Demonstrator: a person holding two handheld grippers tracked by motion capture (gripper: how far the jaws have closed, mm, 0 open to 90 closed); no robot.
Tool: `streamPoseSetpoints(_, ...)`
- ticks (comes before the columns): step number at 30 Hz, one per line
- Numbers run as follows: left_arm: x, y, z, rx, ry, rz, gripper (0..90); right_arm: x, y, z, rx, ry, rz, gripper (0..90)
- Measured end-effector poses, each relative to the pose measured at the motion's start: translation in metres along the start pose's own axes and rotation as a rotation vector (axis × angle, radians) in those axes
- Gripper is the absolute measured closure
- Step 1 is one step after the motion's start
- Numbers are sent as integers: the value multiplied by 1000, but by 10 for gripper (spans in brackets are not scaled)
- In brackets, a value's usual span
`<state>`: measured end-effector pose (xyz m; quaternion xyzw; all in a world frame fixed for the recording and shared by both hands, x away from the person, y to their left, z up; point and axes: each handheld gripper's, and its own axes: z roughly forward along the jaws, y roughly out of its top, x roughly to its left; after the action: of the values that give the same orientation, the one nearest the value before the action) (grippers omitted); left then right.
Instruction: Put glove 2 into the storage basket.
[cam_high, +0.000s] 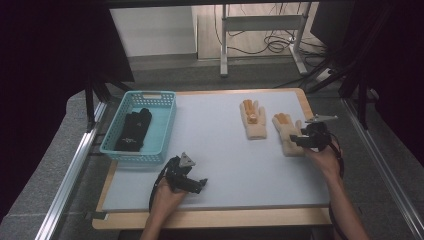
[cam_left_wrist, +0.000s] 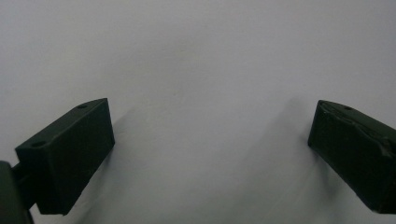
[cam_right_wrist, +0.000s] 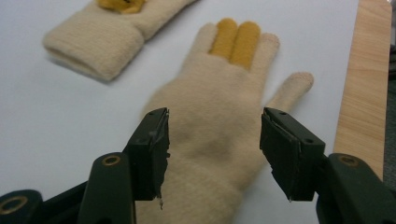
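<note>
The desk (cam_high: 225, 165) is carrying a teal basket (cam_high: 162, 125) with a black glove (cam_high: 134, 130) at far left. The nearer cream glove (cam_right_wrist: 210, 135) is lying at right, cuff toward the right claw (cam_right_wrist: 212, 154), whose jaws are straddling it, apart. A second cream glove (cam_high: 253, 120) is lying just left. The left claw (cam_left_wrist: 210, 154) is gaping over bare desk.

Each bare-armed hand carries a black gripper (cam_high: 197, 185) with 2 blocky jaws, grey triangular plate, trailing black cable.
</note>
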<state>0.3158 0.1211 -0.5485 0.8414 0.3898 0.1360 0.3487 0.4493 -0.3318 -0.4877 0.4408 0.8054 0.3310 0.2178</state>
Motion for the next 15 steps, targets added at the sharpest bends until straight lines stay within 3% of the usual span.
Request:
streamPoseSetpoints(5, 0, 0, 0, 0, -1, 0, 8, -5, -3, 13, 20, 38, -19, 415)
streamPoseSetpoints(15, 0, 0, 0, 0, -1, -1, 8, -2, 3, 33, 23, 75, -69, 297)
